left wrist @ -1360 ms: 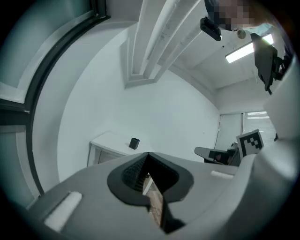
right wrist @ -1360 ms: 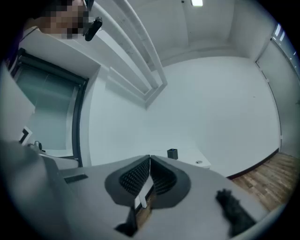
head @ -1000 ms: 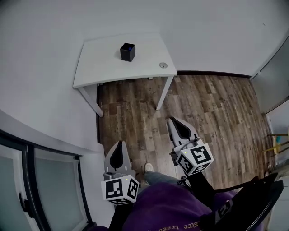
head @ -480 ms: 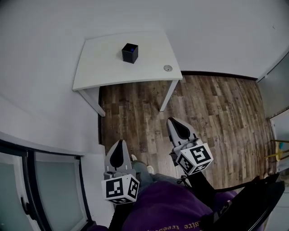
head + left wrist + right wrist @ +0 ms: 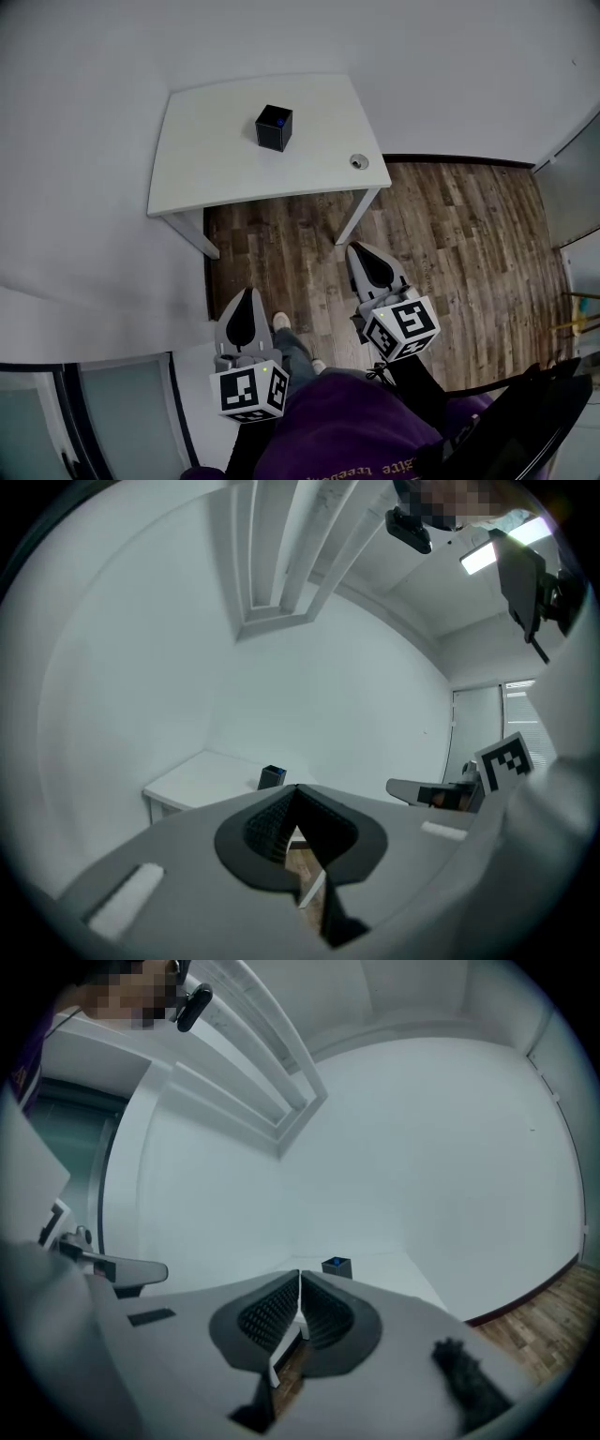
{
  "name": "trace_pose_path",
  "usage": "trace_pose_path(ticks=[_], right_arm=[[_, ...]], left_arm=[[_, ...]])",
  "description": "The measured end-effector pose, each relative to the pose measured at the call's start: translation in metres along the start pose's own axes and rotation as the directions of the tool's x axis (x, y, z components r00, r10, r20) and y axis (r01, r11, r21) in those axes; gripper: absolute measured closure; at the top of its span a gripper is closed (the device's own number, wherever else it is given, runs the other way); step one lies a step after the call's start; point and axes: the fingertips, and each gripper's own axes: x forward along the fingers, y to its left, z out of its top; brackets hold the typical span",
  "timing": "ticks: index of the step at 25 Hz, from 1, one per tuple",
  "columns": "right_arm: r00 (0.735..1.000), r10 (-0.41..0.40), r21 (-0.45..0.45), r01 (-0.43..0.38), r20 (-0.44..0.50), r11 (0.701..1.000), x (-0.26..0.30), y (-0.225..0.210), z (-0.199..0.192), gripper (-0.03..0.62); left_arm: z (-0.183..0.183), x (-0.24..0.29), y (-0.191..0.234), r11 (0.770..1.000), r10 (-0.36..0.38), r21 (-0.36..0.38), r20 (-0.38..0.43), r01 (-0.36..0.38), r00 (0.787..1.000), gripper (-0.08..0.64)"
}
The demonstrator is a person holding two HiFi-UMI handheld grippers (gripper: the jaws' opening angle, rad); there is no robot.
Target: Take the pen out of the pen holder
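White tabletop [image 5: 216, 159] in corner, wood floor [image 5: 441, 234]. Black pen holder [image 5: 273, 131], blue pen [image 5: 277, 121] end-up inside. I see left gripper [image 5: 247, 298], right gripper [image 5: 366, 255] clenched, empty.

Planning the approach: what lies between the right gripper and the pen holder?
In the head view, only wood floor and bare table top lie between right gripper and pen holder.

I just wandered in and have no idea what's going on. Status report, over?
Left hand-held gripper and right hand-held gripper shut, empty, over wooden floor. Blue pen in black square pen holder on white table, untouched. Nothing in the way.
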Motion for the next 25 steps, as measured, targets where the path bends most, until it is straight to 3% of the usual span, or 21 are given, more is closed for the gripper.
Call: trace_pose_path(ticks=[13,25], right_arm=[[0.999,-0.048,-0.013,0.048,0.006,0.999,0.141,-0.001,0.017,0.580],[0.998,-0.059,-0.061,0.057,-0.028,0.997,0.217,-0.019,0.012,0.578]], left_arm=[[0.045,0.106,0.082,0.992,-0.044,0.119,0.006,0.043,0.999,0.554],[0.039,0.157,0.125,0.998,-0.022,0.050,-0.045,0.024,0.999,0.554]])
